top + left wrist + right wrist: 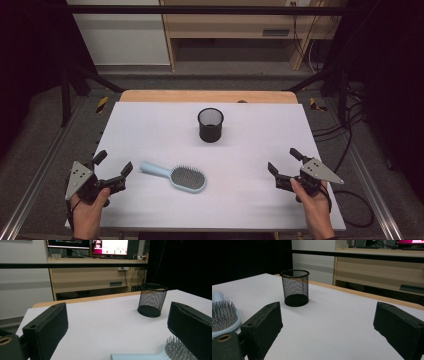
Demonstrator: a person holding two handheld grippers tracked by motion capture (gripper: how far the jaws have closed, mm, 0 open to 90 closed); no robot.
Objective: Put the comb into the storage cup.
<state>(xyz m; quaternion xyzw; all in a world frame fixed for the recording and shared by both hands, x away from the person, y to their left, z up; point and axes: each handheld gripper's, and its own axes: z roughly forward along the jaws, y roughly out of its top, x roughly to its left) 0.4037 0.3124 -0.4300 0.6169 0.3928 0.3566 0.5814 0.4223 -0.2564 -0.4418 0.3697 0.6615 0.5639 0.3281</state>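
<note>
A light blue hairbrush [176,176] lies flat on the white table [150,130], bristles up, handle toward the left. A black mesh cup [210,124] stands upright behind it, empty as far as I can see. My left gripper [113,162] is open at the table's front left, its jaws just left of the brush handle [136,356]. My right gripper [286,161] is open at the front right, well apart from the brush [223,316]. The cup shows in the left gripper view [151,300] and the right gripper view [295,287].
The table's wooden far edge [207,96] shows beyond the white top. A wooden shelf unit [230,30] stands on the floor behind, with cables [345,130] trailing at the right. A dark horizontal bar [200,9] crosses the back.
</note>
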